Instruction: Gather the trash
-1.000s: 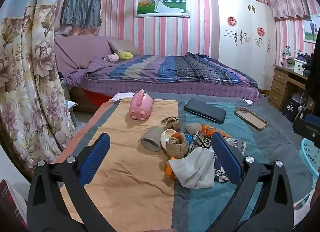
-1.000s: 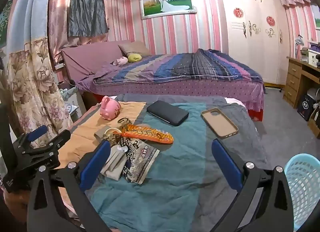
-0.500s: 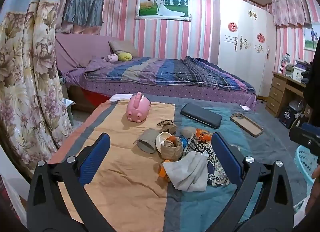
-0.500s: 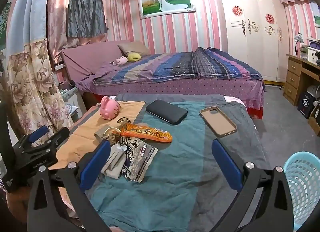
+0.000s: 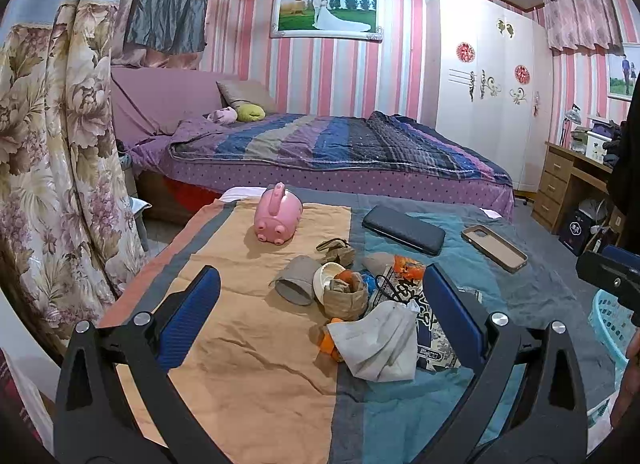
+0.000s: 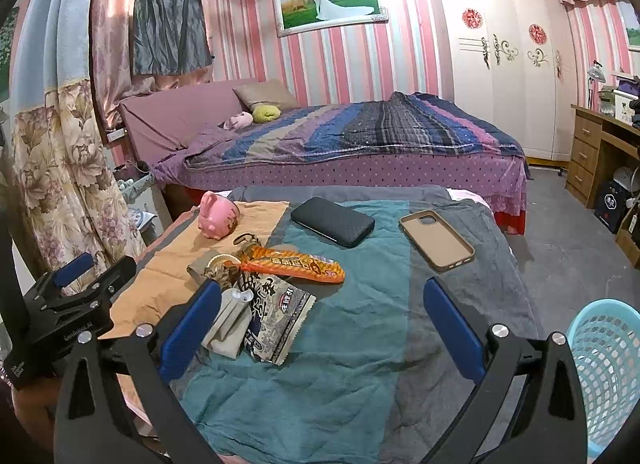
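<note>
Left gripper [image 5: 320, 312]: jaws were held wide apart, nothing gripped.
Right gripper [image 6: 322, 322]: jaws were spread wide, empty.
Trash [image 5: 372, 304]: was heaped mid-blanket [image 6: 320, 384].
Basket [image 6: 608, 360]: was seen at the right.
Phone case [image 6: 437, 240]: was laid beyond the heap.

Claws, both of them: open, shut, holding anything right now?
Left claw: open, holding nothing, above the trash pile.
Right claw: open, holding nothing, over the teal cloth.
</note>
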### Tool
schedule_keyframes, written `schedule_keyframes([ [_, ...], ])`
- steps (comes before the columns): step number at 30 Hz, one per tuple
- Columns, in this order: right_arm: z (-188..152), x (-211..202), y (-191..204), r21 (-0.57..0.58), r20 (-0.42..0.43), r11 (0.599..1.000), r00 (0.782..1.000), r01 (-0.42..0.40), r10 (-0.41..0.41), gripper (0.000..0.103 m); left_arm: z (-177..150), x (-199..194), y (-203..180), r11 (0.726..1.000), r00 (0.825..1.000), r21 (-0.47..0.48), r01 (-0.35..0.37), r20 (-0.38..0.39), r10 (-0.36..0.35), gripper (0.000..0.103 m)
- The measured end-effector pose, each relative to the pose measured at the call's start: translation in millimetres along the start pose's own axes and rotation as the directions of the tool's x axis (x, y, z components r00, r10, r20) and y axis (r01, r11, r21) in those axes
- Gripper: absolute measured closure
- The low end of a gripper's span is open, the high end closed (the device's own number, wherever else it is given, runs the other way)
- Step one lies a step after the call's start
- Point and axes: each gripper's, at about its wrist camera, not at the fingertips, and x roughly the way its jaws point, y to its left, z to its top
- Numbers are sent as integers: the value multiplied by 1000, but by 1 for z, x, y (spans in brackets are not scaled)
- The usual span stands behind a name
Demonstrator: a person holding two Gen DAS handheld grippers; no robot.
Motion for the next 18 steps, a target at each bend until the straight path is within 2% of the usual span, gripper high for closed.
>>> schedule_keyframes([
  [18, 1, -1, -2, 4, 0, 1000, 1000, -2, 2, 4, 1, 0, 1, 1000, 1000, -2, -2, 0, 2, 5],
])
